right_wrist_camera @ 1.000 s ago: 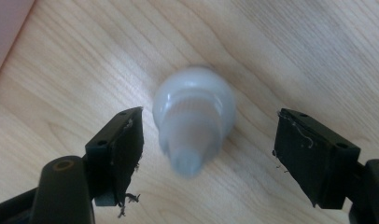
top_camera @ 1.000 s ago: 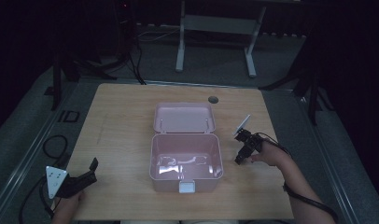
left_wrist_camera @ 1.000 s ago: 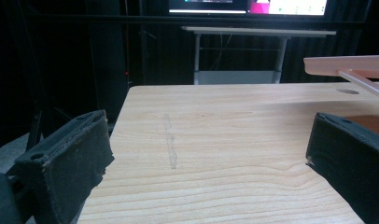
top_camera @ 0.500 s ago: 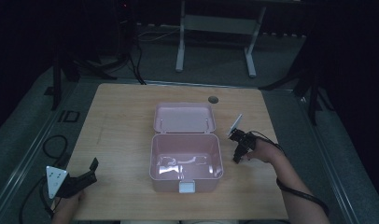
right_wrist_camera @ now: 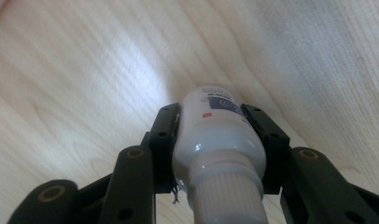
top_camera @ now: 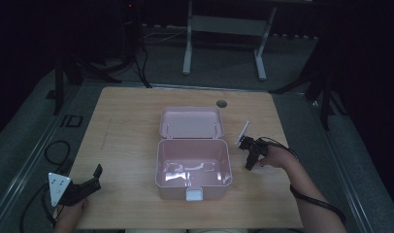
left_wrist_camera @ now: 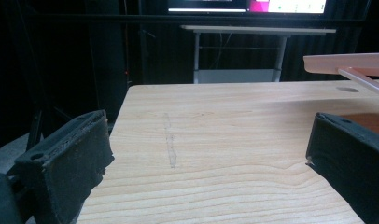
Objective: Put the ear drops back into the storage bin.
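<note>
A white plastic bottle [right_wrist_camera: 215, 140] with a ribbed cap and a dark blue label lies between the jaws of my right gripper [right_wrist_camera: 211, 112]. The jaws have just been closing and now press on both its sides, just above the wooden table. In the high view my right gripper [top_camera: 248, 162] points down at the table just right of the open pink box [top_camera: 158, 167]. My left gripper [top_camera: 97, 172] rests at the table's front left corner. Its jaws [left_wrist_camera: 208, 135] stand wide open with bare wood between them.
The pink box's lid [top_camera: 191, 121] lies open flat toward the back; its edge [left_wrist_camera: 346, 63] shows at the right of the left gripper view. A round cable hole [top_camera: 221, 103] sits near the table's back edge. A desk frame stands on the floor beyond.
My right gripper has shifted slightly toward the box and down. The left gripper has stayed still.
</note>
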A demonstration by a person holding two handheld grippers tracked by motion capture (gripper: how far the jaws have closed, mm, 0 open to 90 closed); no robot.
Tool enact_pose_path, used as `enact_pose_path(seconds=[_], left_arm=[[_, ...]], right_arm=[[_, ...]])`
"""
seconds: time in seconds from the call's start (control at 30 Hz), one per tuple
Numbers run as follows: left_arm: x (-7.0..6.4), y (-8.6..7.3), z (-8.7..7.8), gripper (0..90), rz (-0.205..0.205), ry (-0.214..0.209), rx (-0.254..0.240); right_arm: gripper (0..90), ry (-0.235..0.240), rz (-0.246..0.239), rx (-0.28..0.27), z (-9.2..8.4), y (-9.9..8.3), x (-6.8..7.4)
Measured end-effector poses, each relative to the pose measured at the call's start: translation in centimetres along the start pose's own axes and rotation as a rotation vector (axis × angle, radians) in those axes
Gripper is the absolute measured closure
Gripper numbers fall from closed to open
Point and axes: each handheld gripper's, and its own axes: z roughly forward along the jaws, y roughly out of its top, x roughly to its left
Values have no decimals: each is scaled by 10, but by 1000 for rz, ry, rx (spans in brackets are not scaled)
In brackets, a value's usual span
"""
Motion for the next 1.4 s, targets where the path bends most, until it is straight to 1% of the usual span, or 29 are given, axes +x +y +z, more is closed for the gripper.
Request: enact_pose_path(seconds=[0.1,0.17,0.33,0.4,0.53,0.63,0.73,0.77,0.83,0.87,0.9,0.93,0.97,1.0,1.03,1.07,1.13,1.17,1.2,1.33,1.37,1.4], left_arm=[[0,0,0,4,0,0,-1],[0,0,0,4,-1,-3,-1],[0,0,0,4,-5,-3,-1],[0,0,0,4,-3,-3,-3],[0,0,0,4,-3,-3,-2],[0,0,0,4,-4,-3,-1],[0,0,0,4,-3,-3,0],[0,0,0,4,-2,-3,-1],[0,0,0,4,-3,-3,0],[0,0,0,4,-3,-3,-1],[0,0,0,4,-3,-3,0],[0,0,0,4,-3,-3,0],[0,0,0,4,-2,-3,0],[0,0,0,4,-2,-3,0],[0,0,0,4,-2,-2,1],[0,0,0,4,-2,-2,1],[0,0,0,4,-3,-2,2],[0,0,0,4,-3,-2,1],[0,0,0,4,-3,-2,1],[0,0,0,4,-2,-3,2],[0,0,0,4,-3,-3,2],[0,0,0,4,-3,-2,2]], right_arm=[[594,-3,-54,14,-1,-5,4],[594,-1,-71,22,-1,-8,5],[595,8,-143,14,-8,-17,10],[595,9,-185,2,-10,-21,11],[594,7,-261,-2,-13,-28,14],[594,10,-288,4,-14,-32,17],[595,7,-321,25,-12,-36,20],[595,4,-339,29,-12,-38,21],[595,-27,-390,21,-12,-41,25],[595,-23,-427,9,-12,-43,27],[595,-32,-447,4,-13,-45,29],[594,-51,-469,8,-13,-47,32],[595,-61,-484,22,-13,-48,33],[595,-82,-504,39,-13,-50,35],[594,-95,-516,57,-13,-51,37],[594,-97,-520,73,-12,-53,38],[594,-108,-537,87,-11,-55,41],[595,-112,-540,89,-11,-56,43],[595,-122,-559,91,-11,-57,44],[594,-113,-609,79,-12,-59,50],[594,-107,-618,74,-13,-59,51],[594,-111,-623,71,-14,-59,52]])
